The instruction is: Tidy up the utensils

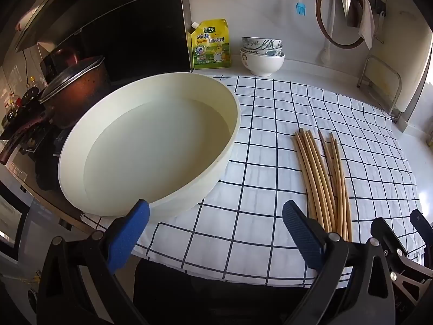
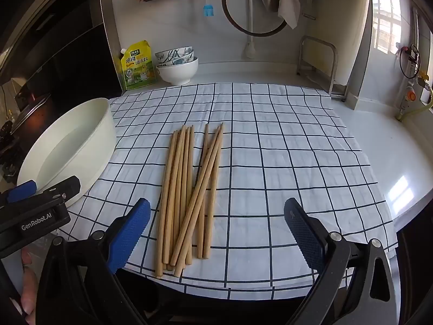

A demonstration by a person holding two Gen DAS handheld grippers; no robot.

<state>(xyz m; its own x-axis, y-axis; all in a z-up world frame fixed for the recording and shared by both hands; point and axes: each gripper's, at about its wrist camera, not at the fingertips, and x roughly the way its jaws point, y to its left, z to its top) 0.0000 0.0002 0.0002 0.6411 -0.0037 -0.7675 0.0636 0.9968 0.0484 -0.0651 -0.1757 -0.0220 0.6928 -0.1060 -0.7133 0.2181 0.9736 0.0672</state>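
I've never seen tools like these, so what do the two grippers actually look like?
Each gripper, left and right, has two black arms with silver rivets, ending in blue ridged fingertips. In the right wrist view the left one's black body carries white "GenRobot.AI" lettering, and bare skin of the person's hand shows beside it. No cables or sleeves show.

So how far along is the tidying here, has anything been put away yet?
Barely begun, it seems. Nothing looks done: the chopsticks lie in a loose pile on the checked cloth, some crossing. Nothing is in hand: the left gripper and right gripper are open. The round cream tray holds no utensils.
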